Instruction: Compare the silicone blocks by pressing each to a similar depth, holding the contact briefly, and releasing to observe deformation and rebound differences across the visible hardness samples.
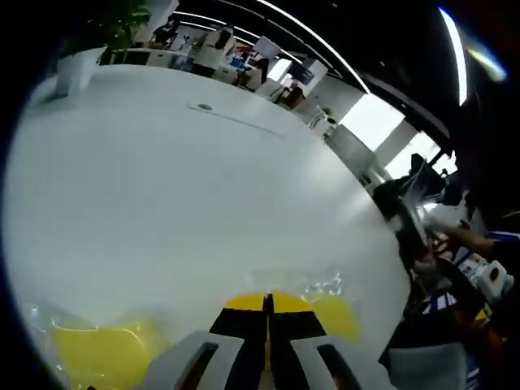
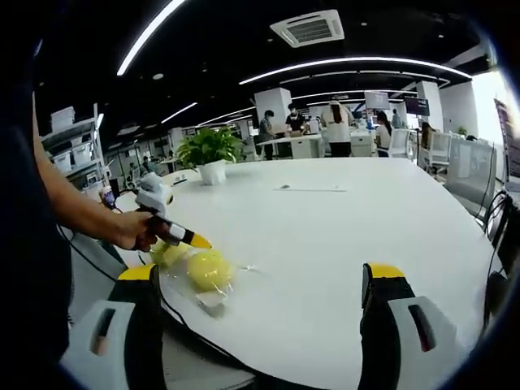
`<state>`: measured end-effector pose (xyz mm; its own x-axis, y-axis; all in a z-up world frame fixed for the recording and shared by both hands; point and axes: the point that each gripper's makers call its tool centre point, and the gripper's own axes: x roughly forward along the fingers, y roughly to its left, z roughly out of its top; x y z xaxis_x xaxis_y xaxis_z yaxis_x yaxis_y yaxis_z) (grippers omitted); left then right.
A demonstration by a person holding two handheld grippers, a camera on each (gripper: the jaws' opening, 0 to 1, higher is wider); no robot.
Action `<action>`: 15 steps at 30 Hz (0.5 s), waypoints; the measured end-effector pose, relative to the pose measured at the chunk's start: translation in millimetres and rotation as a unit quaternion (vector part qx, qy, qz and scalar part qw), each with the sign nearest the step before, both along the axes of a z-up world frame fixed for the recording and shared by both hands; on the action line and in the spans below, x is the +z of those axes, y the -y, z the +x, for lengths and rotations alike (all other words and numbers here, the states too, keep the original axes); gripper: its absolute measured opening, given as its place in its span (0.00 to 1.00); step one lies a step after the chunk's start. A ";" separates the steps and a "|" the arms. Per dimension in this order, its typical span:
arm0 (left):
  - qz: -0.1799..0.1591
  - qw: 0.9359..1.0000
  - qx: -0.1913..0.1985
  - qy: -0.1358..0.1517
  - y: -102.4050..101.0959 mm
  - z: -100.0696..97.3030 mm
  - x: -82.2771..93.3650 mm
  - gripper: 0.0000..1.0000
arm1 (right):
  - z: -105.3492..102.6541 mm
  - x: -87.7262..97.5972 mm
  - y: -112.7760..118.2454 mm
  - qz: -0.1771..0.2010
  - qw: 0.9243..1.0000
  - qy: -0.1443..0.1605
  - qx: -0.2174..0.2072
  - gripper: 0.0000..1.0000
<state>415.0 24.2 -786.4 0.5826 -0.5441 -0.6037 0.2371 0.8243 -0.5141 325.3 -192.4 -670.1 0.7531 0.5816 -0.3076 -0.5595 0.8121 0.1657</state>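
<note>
Right gripper view: left gripper, jaws closed and empty, presses a bagged yellow silicone block near the white table's edge; right gripper, wide open, waits. Next: hold, then release.

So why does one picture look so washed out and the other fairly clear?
In the left gripper view the white table glares under the ceiling lights and looks hazy, with bent edges. In the right gripper view the lighting is even, and the yellow silicone blocks in clear wrap stay fairly sharp.
</note>
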 end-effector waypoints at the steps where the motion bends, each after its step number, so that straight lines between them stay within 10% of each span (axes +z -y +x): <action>1: 0.001 1.000 0.000 0.000 -0.3 0.1 -0.3 0.00 | -0.1 0.6 0.2 0.000 1.000 0.000 0.000 0.97; 15: 0.016 1.000 -0.004 0.015 -5.9 2.3 -1.4 0.00 | -1.0 -1.5 -3.6 0.002 1.000 -0.003 0.001 0.97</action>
<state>417.3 30.1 -787.8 0.5965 -0.5291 -0.6035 0.2578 0.8384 -0.4802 324.3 -188.7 -671.6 0.7506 0.5836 -0.3097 -0.5597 0.8108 0.1713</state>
